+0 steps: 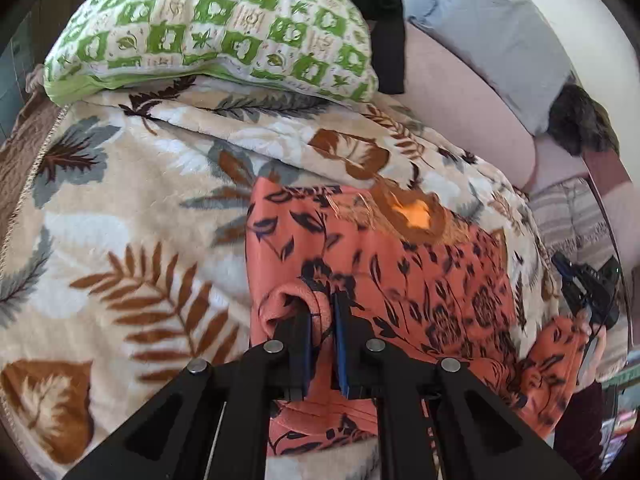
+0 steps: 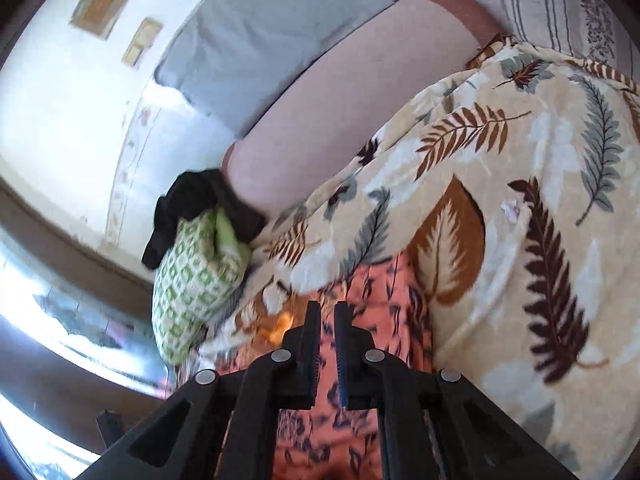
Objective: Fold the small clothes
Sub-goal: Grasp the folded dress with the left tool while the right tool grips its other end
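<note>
An orange garment with a dark floral print (image 1: 404, 276) lies spread on a beige leaf-patterned blanket (image 1: 120, 216). My left gripper (image 1: 323, 312) is shut on a bunched fold at the garment's left edge. In the left wrist view my right gripper (image 1: 588, 292) shows at the far right, at the garment's other end. In the right wrist view my right gripper (image 2: 328, 316) is nearly closed with the orange garment (image 2: 372, 288) between and under its fingers, beside the blanket (image 2: 520, 200).
A green and white patterned pillow (image 1: 216, 28) lies at the blanket's far end, with a black cloth (image 1: 384, 12) beside it. A pink mattress (image 1: 460, 108) and a grey pillow (image 1: 492, 40) lie to the right. A white wall (image 2: 60, 100) shows beyond.
</note>
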`<action>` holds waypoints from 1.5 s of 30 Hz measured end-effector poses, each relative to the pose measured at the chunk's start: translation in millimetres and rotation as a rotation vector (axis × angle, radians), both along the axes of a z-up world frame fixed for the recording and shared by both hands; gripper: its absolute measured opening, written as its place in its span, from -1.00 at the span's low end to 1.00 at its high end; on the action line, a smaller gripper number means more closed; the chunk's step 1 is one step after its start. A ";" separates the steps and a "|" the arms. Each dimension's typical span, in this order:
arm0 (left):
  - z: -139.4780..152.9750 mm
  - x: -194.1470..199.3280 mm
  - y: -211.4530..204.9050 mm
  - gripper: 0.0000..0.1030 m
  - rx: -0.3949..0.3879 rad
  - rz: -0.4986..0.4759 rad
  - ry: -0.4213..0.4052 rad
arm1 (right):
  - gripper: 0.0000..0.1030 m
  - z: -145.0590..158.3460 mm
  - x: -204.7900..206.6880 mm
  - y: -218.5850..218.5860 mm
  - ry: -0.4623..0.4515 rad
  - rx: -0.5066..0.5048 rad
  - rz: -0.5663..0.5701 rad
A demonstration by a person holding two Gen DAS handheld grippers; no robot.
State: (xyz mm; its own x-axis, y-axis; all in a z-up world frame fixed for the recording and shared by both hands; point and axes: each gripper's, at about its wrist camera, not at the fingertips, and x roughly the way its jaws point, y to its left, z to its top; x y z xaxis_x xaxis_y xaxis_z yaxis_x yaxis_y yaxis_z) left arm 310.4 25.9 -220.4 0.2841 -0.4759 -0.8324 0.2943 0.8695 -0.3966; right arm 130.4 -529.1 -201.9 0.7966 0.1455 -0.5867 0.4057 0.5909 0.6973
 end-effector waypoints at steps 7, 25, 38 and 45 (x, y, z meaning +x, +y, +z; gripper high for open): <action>-65.0 37.9 -16.0 -0.32 -0.066 0.056 0.057 | -0.69 -42.5 36.6 -9.8 0.055 -0.068 0.001; -49.2 35.9 -9.1 -0.82 -0.098 0.168 0.039 | -0.86 -79.0 104.4 98.4 0.337 -0.533 0.455; -28.0 58.6 30.2 -0.33 -0.116 0.371 0.005 | -0.75 -76.8 109.1 -56.6 0.352 -0.309 -0.111; -29.9 -57.4 14.1 0.05 -0.026 0.414 -0.117 | -0.69 -55.0 57.7 -21.4 0.223 -0.299 -0.087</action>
